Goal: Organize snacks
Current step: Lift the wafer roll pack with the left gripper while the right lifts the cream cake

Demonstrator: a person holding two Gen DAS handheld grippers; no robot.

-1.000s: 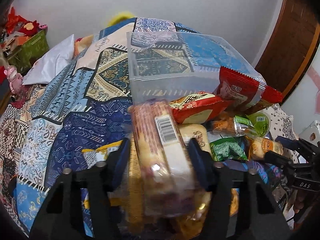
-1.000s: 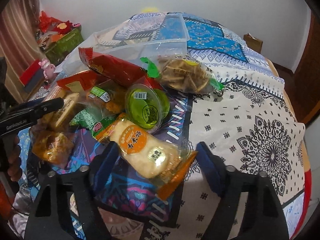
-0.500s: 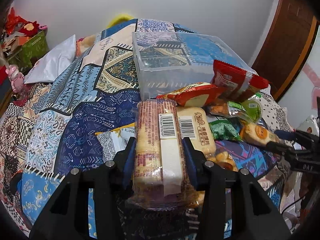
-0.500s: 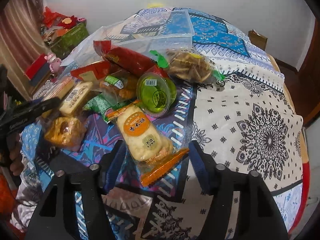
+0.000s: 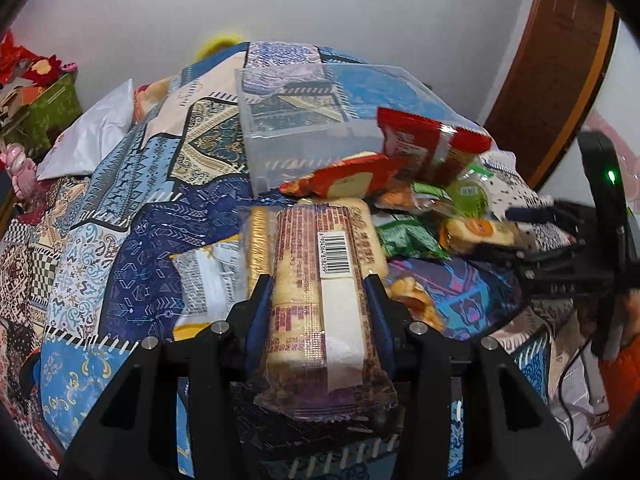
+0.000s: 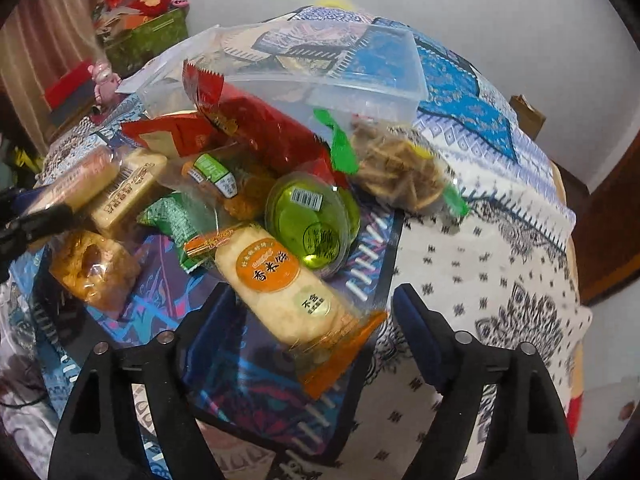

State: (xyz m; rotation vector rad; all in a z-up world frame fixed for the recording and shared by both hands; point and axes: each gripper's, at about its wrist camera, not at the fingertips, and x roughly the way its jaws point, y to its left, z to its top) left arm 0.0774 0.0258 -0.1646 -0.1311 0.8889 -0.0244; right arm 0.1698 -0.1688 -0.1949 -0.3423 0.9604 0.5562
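My left gripper is shut on a long clear-wrapped biscuit pack with a barcode, held lengthwise above the quilt. Behind it stands a clear plastic box, with nothing visible inside it. My right gripper hovers over a rice cracker pack with an orange label. Its jaws are opening, and the pack lies between them untouched. A green jelly cup sits just beyond that pack. In the right wrist view the held biscuit pack shows at the left edge.
Several snacks lie heaped before the box: a red packet, a bag of brown crisps, a green sachet and a fried pastry bag. All rest on a patchwork quilt. A white pillow lies far left.
The left jaws tightened on the biscuit pack, which now sits steady and sharp. The right gripper came closer to the rice cracker pack and its jaws spread wider.
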